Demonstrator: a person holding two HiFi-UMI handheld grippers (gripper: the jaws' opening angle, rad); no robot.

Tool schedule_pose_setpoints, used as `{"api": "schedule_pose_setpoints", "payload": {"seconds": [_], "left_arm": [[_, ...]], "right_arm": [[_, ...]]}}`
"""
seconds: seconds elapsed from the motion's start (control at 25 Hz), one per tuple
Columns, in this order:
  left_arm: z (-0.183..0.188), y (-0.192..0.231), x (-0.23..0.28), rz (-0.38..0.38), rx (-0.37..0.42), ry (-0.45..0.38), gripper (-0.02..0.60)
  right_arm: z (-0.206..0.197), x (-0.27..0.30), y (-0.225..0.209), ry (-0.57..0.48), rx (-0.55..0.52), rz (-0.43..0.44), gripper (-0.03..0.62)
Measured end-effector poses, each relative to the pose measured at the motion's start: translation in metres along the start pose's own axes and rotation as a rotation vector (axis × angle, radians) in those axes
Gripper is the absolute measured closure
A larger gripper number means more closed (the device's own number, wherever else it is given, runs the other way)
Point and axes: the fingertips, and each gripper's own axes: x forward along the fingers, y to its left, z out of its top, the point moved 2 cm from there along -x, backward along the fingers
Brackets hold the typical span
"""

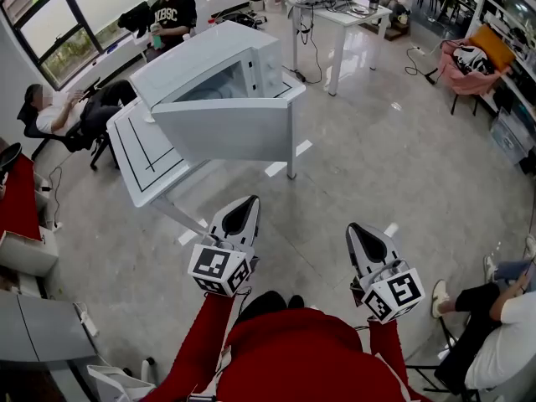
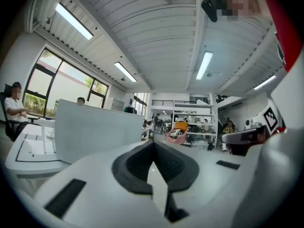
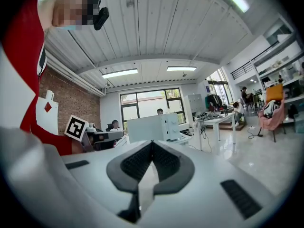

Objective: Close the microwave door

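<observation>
Microwave is upper centre-left in the head view, on a white counter. Its door stands open, face toward the camera. The door covers most of the cavity, with only a strip of interior showing over its top edge. In the left gripper view the door is a blank grey slab at centre-left that hides the oven body.

Left tongs are lower centre, right tongs lower right of centre. Both are pressed together with nothing between them, and both are well apart from the door. The red sleeves are cut off at the bottom edge.

Floor is glossy grey tile with glare patches. Windows upper left, second table with cables top centre, pink chair upper right. Brick wall at left in the right gripper view.
</observation>
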Motion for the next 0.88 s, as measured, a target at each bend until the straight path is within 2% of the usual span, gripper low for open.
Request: {"api": "schedule_pose_setpoints", "payload": {"seconds": [0.16,0.44,0.52,0.6,0.72,0.88], "left_arm": [[0.013,0.028,0.029,0.096,0.035,-0.015,0.574],[0.016,0.075,0.074,0.165,0.058,-0.008,0.574],[0.022,0.084,0.085,0.167,0.106,-0.025,0.574],[0.032,0.091,0.095,0.170,0.193,-0.046,0.572],[0.043,0.097,0.105,0.171,0.304,-0.074,0.574],[0.060,0.104,0.114,0.162,0.252,-0.154,0.574]], "right_arm": [[0.002,0.000,-0.015,-0.007,0.000,-0.007,0.583],[0.002,0.028,-0.038,-0.022,0.026,-0.017,0.583],[0.005,0.044,-0.045,-0.026,0.008,-0.022,0.583],[0.012,0.066,-0.047,-0.036,-0.035,-0.011,0.583],[0.029,0.111,-0.039,-0.065,-0.081,0.054,0.583],[0.053,0.176,-0.023,-0.113,-0.144,0.131,0.583]]}}
